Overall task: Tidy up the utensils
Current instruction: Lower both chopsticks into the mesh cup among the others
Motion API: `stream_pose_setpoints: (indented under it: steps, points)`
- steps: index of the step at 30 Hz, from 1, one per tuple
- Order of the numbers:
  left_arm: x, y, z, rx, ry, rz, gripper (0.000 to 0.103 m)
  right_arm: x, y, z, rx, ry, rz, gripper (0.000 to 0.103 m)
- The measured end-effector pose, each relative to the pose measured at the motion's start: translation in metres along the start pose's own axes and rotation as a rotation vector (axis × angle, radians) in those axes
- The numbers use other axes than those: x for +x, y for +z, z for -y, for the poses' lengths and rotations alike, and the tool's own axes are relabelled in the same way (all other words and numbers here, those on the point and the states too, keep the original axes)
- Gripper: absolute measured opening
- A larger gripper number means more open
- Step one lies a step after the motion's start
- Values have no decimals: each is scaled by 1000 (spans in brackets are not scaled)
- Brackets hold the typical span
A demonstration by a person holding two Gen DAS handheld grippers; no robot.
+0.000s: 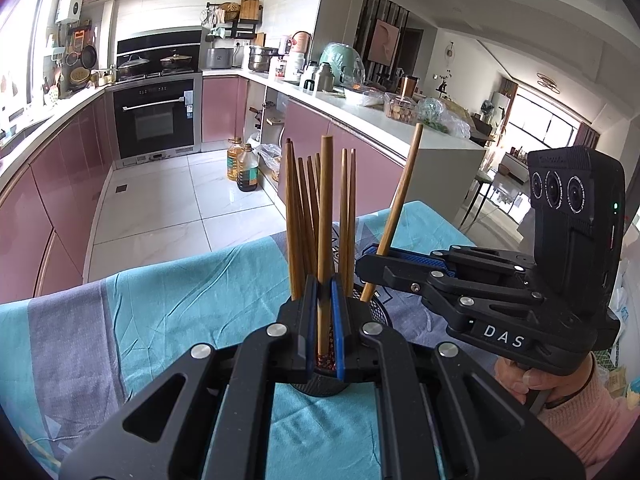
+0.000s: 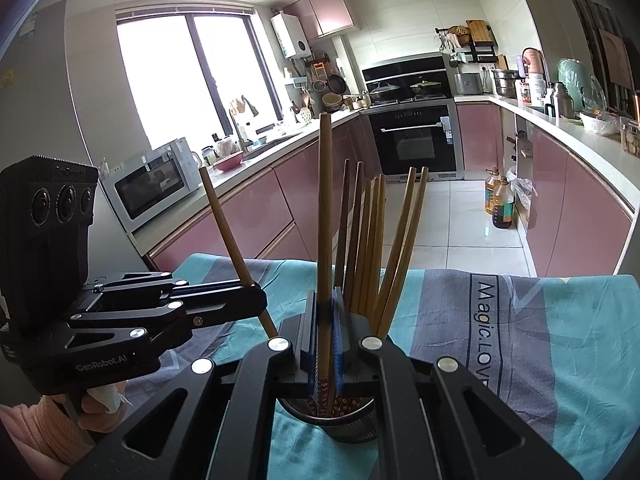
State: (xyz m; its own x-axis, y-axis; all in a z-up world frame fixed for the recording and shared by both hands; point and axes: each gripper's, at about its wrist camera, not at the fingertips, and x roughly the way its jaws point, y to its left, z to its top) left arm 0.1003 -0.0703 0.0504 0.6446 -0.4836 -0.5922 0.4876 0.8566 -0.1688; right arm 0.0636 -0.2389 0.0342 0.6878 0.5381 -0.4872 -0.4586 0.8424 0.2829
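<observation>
A black mesh holder (image 1: 378, 312) (image 2: 352, 426) stands on the blue-grey cloth and holds several brown wooden chopsticks (image 1: 304, 216) (image 2: 372, 240), upright and fanned. My left gripper (image 1: 325, 320) is shut on one chopstick (image 1: 325, 216), upright over the holder with its patterned end in the cup. It also shows in the right wrist view (image 2: 256, 292). My right gripper (image 2: 326, 336) is shut on another chopstick (image 2: 325, 216), its lower end in the holder. In the left wrist view the right gripper (image 1: 374, 258) holds that chopstick (image 1: 404, 192) tilted right.
The cloth (image 1: 160, 312) (image 2: 540, 320) covers the table; its far edge drops to a white tiled floor (image 1: 168, 200). Pink kitchen cabinets, an oven (image 2: 416, 140), a microwave (image 2: 156, 184) and oil bottles (image 1: 244, 168) lie beyond.
</observation>
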Motion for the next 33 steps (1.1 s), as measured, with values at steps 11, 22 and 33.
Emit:
stream_pose_setpoints:
  steps: [11, 22, 33]
  points:
    - [5, -2, -3, 2, 2, -3, 7, 7, -2, 3, 1, 0, -17, 6]
    - [10, -2, -7, -6, 8, -7, 7, 12, -2, 6, 11, -4, -24, 6]
    - [20, -2, -13, -27, 25, -19, 8, 19, 0, 7, 17, -11, -32, 6]
